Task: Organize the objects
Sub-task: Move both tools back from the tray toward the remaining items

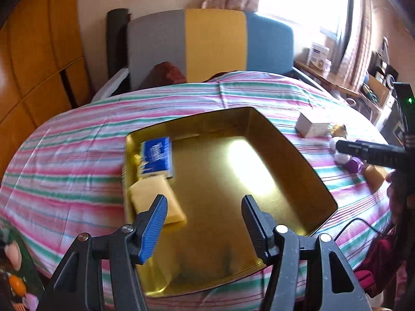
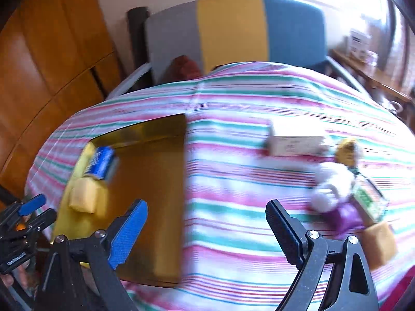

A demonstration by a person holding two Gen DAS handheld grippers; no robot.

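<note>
**Desk:** What's in the frame?

**Photographer:** A gold tin tray [image 1: 298,155] sits on a striped bedspread [image 1: 77,155]. Inside, against its left wall, lie a blue tissue pack [image 1: 157,156] and a yellow sponge [image 1: 155,199]. The left gripper [image 1: 205,223] hangs over the tray with its jaws parted and nothing between them.

**Desk:** And the other hand?

**Photographer:** The right gripper [image 2: 207,230] is over bare bedspread, just right of the tray, jaws opening, also empty. Still loose on the cover, well to its right: a white carton [image 2: 295,142], a small doll in white and purple [image 2: 334,189], a green-labelled packet [image 2: 368,202] and a tan sponge block [image 2: 381,243], the last three bunched together.

**Desk:** How would those handle?

**Photographer:** All look light. The carton seems stiff but crushable, best taken across its narrow sides. The doll looks soft and likely to sag, so the body is the safer hold. The sponge block should compress and grip easily. The packet appears glossy and may slip.
</note>
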